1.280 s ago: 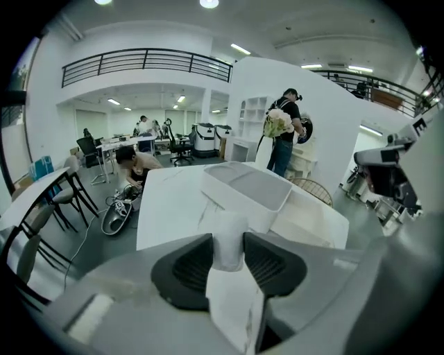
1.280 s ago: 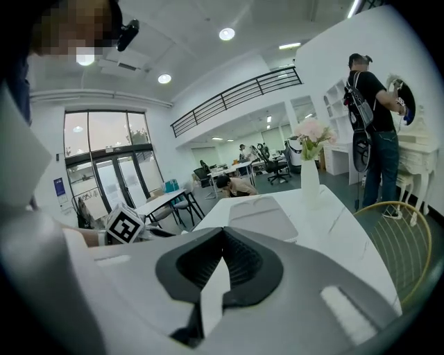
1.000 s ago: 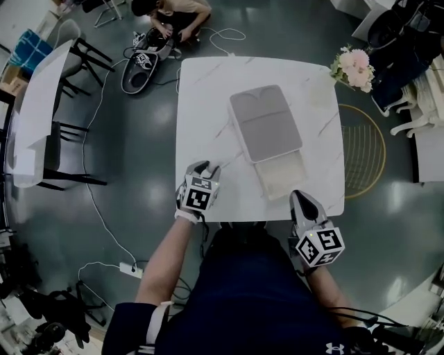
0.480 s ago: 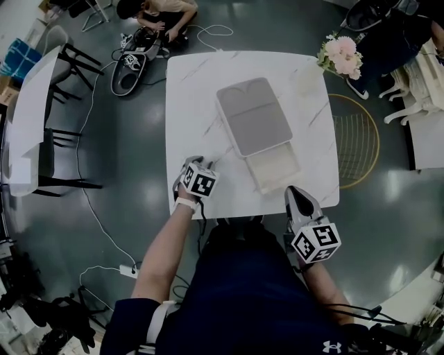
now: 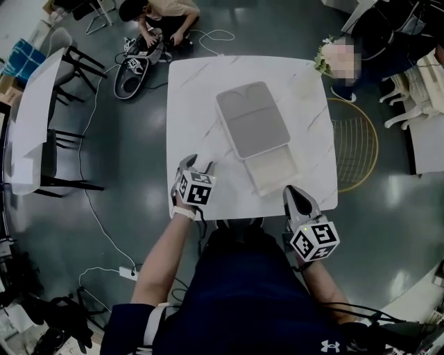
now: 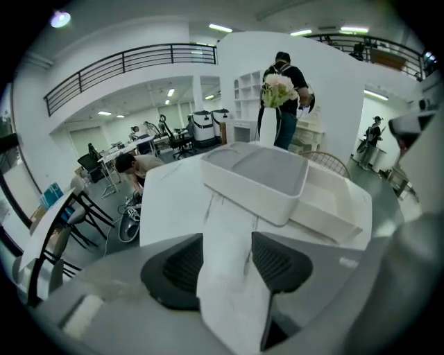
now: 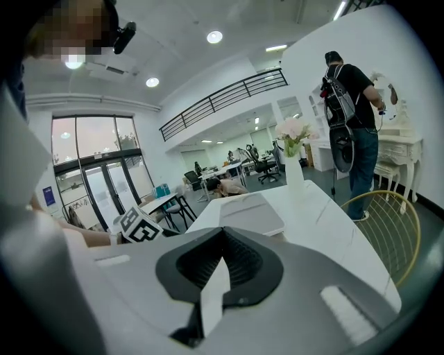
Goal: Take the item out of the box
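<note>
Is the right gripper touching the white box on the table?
No, the right gripper hangs by the near edge of the table, with bare tabletop between it and the white box.

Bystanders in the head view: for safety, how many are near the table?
2. A crouching person beyond the table's far-left corner; a standing person beyond its far-right corner, partly cropped. Others may be hidden.

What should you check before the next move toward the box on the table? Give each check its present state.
1. The lid leaves the near end of the box uncovered: ok.
2. The item shows inside: cannot tell.
3. The left gripper is empty, jaws opening: ok.
4. The right gripper is open for a grasp: not ok, jaws together.
5. Both grippers are short of the box, touching neither it nor the lid: ok.
</note>
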{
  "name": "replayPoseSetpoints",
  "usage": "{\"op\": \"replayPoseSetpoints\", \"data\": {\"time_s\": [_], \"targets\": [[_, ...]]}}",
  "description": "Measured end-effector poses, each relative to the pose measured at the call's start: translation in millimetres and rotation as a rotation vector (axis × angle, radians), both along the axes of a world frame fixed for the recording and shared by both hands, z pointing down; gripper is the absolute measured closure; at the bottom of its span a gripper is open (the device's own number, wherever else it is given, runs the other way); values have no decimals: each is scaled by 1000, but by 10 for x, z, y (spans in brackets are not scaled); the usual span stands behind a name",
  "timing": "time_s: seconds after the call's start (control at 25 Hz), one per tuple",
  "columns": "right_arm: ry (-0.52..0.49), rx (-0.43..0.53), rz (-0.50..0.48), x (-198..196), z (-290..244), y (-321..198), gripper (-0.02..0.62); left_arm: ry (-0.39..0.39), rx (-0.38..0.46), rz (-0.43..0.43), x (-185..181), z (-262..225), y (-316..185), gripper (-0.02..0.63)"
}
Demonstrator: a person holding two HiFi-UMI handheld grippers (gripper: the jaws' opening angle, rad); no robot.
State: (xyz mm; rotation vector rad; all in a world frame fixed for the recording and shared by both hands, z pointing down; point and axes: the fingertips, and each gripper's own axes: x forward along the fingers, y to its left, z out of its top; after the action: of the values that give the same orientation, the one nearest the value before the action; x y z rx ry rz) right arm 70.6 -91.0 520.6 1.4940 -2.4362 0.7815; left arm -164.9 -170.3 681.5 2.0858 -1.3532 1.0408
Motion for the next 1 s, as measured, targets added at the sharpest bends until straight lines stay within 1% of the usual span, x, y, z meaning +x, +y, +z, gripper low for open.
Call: {"op": "replayPoseSetpoints", "data": {"time_s": [0.2, 0.4, 0.52, 0.6, 0.68, 0.76, 0.84, 1.0], "targets": [[-3, 41, -5, 59, -125, -164, 594, 68, 147, -25, 41, -702, -45, 379], [-1, 105, -21, 98, -312, -355, 594, 122, 322, -20, 101, -1540, -72, 380], [19, 156, -50, 47, -447, -450, 593, 173, 426, -32, 131, -1984, -18, 403], [21, 187, -72, -9, -544, -518, 593, 205, 498, -48, 131, -2254, 36, 447], [17, 225, -94, -81, -683, -608, 593, 237, 570, -63, 116, -2512, 83, 533], [13, 274, -116, -158, -869, -718, 593, 254, 625, -74, 99, -2722, 104, 596], [4, 323, -133, -230, -1057, -804, 594, 255, 660, -85, 86, -2867, 116, 603], [-20, 404, -153, -344, -1350, -837, 594, 260, 706, -111, 67, -3046, 189, 603]]}}
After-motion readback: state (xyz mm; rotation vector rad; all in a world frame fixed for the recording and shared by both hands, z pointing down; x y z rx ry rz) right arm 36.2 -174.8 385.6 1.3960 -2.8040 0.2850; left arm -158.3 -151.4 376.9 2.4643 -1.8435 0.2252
